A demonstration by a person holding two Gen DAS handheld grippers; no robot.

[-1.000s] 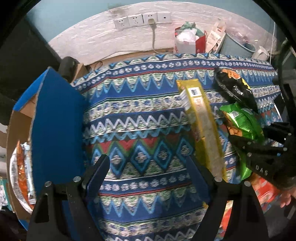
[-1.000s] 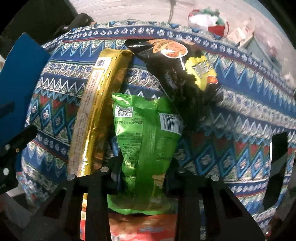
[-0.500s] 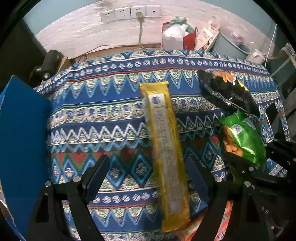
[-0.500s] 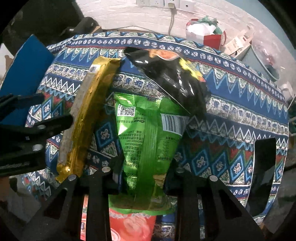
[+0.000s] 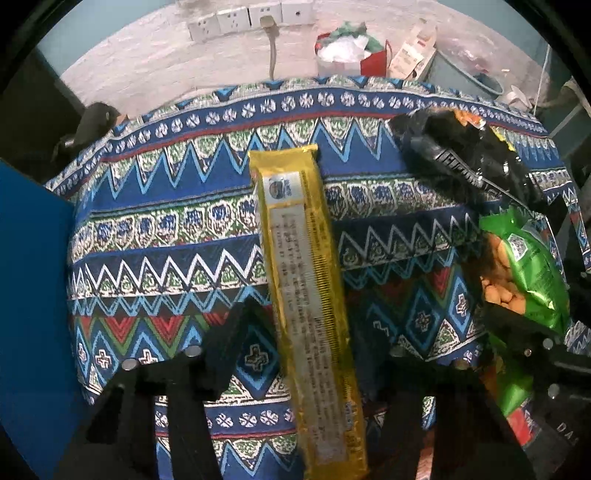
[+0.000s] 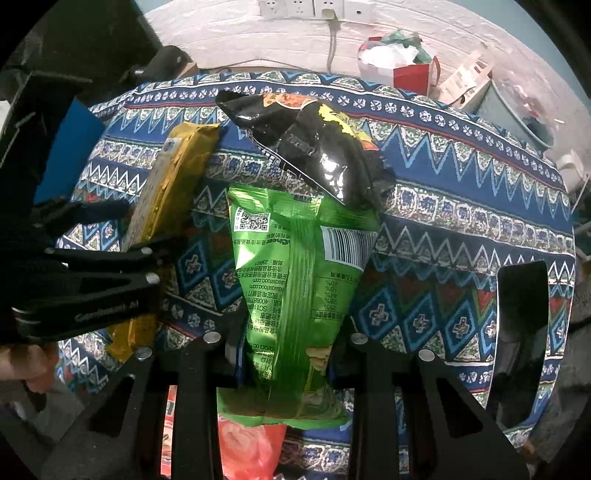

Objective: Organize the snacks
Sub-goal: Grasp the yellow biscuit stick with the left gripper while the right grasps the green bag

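Observation:
A long gold snack pack (image 5: pixel 308 295) lies on the patterned cloth (image 5: pixel 166 229) between the open fingers of my left gripper (image 5: pixel 310 332); it also shows in the right wrist view (image 6: pixel 162 206). My right gripper (image 6: pixel 288 354) is shut on a green snack bag (image 6: pixel 299 280), also seen at the right in the left wrist view (image 5: pixel 524 273). A black snack bag (image 6: pixel 314 147) lies just beyond the green one. A red snack bag (image 6: pixel 247 450) lies under the green bag's near end.
A blue box flap (image 5: pixel 33 302) stands at the left edge of the table. A black chair back (image 6: pixel 521 328) is at the right. Behind the table are wall sockets (image 5: pixel 255 16), a red and white bag (image 5: pixel 347 55) and a bin (image 5: pixel 465 74).
My left gripper has swung right, away from the blue box, and now straddles the gold pack. My right gripper keeps its hold on the green bag, which has lifted slightly.

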